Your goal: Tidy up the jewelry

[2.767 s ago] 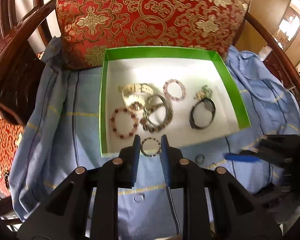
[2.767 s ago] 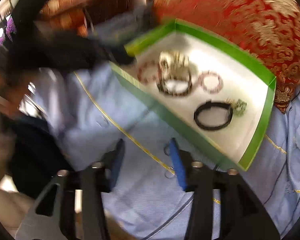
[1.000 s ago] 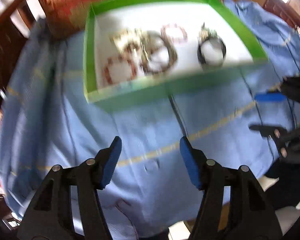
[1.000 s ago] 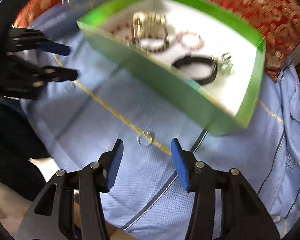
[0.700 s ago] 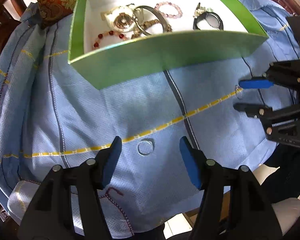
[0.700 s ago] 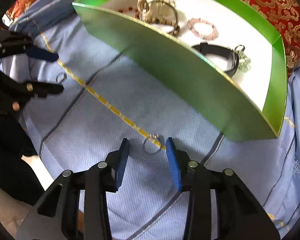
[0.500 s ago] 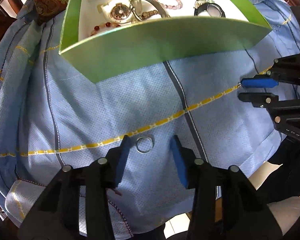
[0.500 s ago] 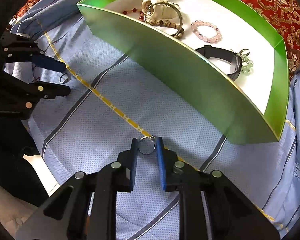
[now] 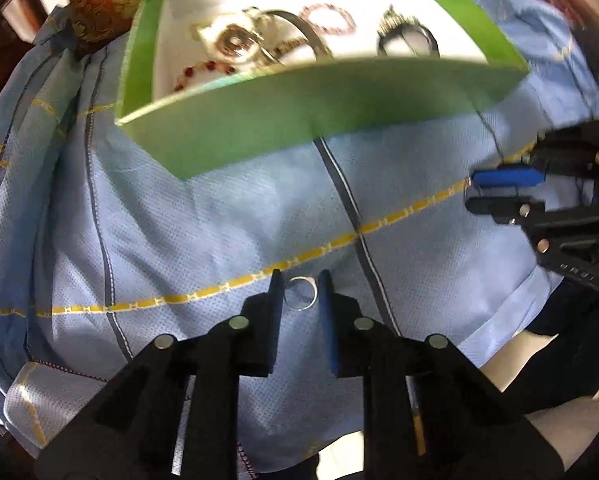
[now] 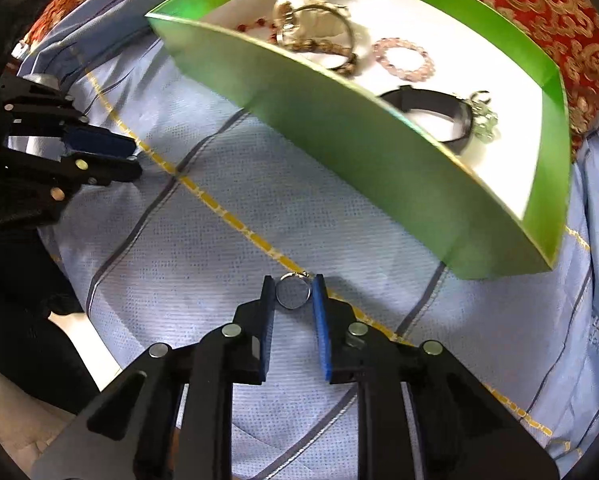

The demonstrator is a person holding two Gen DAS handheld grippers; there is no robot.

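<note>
Two small silver rings lie on a blue cloth (image 9: 219, 220) in front of a green box (image 9: 299, 112). In the left wrist view, my left gripper (image 9: 301, 293) has one ring (image 9: 300, 297) between its blue pads; the jaws are closing and both pads touch the ring's sides. In the right wrist view, my right gripper (image 10: 293, 292) is shut on the other ring (image 10: 294, 291), which rests on the cloth's yellow stripe. Each gripper also shows in the other view: the right gripper (image 9: 471, 192) at the right edge, the left gripper (image 10: 136, 159) at the left.
The green box (image 10: 359, 132) has a white floor and holds a watch (image 9: 231, 42), a pink bead bracelet (image 10: 403, 58), a black band (image 10: 439, 112) and other bracelets. A red and gold cushion (image 10: 559, 20) stands behind it. The cloth drops off at its near edge.
Both grippers came down close to the cloth, each over a ring. The right jaws closed on their ring first; the left jaws narrowed from wide apart to touching theirs.
</note>
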